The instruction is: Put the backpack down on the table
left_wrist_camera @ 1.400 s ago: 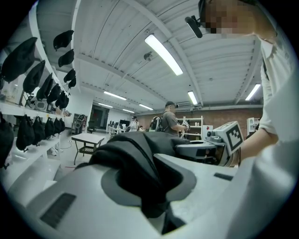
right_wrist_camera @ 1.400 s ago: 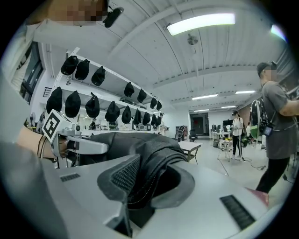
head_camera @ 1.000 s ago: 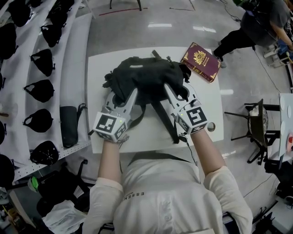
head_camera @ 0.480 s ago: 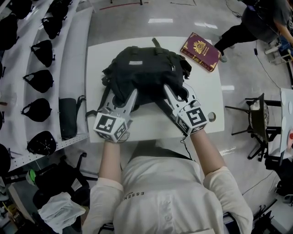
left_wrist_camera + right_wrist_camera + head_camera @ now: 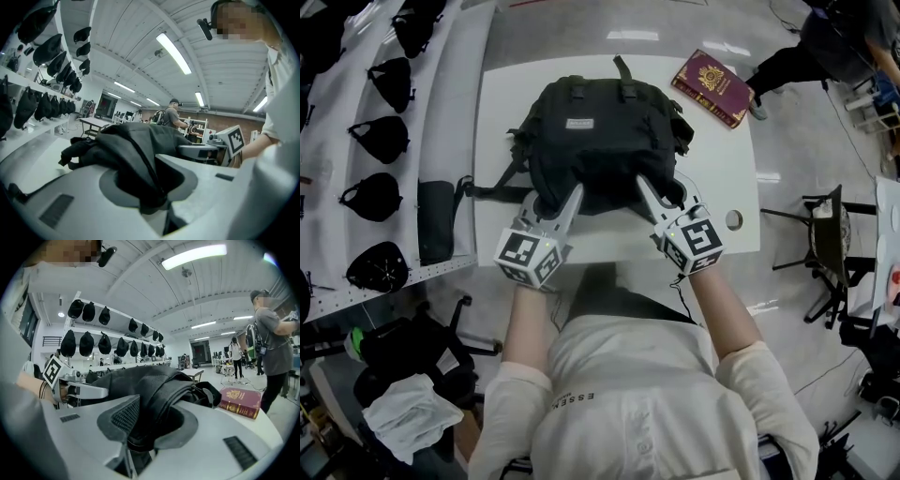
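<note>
A black backpack (image 5: 600,141) lies on the white table (image 5: 502,103), its top handle pointing away from me. My left gripper (image 5: 553,202) is shut on the black fabric at its near left edge (image 5: 136,159). My right gripper (image 5: 661,194) is shut on the fabric at its near right edge (image 5: 154,404). In both gripper views dark cloth fills the gap between the jaws. A black strap (image 5: 487,190) trails off the pack to the left.
A maroon book (image 5: 712,87) lies at the table's far right corner, also seen as the maroon book (image 5: 240,401) in the right gripper view. Shelves of black caps (image 5: 370,141) run along the left. A black chair (image 5: 825,248) stands right of the table. A round hole (image 5: 733,220) marks the table's right side.
Both grippers carried the backpack forward and down. It now lies flatter and further in on the table, its straps no longer hanging toward me.
</note>
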Action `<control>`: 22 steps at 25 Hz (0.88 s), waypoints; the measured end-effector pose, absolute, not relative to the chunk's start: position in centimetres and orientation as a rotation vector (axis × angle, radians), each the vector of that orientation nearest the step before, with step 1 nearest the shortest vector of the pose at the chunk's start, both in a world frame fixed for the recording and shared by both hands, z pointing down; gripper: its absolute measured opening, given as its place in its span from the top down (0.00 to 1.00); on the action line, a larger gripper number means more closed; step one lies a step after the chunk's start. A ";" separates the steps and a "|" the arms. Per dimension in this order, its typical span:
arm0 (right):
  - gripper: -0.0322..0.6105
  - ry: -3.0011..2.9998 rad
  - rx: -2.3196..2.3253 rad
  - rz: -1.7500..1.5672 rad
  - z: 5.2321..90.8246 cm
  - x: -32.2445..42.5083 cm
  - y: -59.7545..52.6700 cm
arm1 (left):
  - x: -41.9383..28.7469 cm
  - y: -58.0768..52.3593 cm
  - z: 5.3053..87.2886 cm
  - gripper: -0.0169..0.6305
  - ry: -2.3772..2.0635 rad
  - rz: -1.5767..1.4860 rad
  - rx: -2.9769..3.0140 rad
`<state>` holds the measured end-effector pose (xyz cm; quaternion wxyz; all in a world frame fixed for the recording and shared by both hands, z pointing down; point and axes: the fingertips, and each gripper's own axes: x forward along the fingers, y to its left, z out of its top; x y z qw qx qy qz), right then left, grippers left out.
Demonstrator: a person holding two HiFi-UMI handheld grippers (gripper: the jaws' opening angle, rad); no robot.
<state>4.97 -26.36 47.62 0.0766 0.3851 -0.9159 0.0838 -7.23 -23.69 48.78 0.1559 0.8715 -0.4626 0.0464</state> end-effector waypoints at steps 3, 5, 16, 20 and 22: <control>0.78 -2.730 1.146 0.272 48.6 5.0 -25.0 | -7.2 -22.4 49.8 0.85 -1.312 0.144 2.482; 0.78 -2.718 1.138 0.291 49.4 5.2 -24.1 | -7.1 -21.5 50.6 0.85 -1.305 0.155 2.470; 0.76 -2.669 1.083 0.349 53.6 6.1 -20.8 | -6.2 -17.9 54.3 0.84 -1.298 0.209 2.512; 0.75 -2.638 1.057 0.381 55.6 6.2 -19.5 | -6.1 -16.7 56.3 0.83 -1.294 0.231 2.495; 0.75 -2.624 1.043 0.391 56.7 6.2 -19.0 | -6.2 -16.3 57.3 0.83 -1.295 0.242 2.475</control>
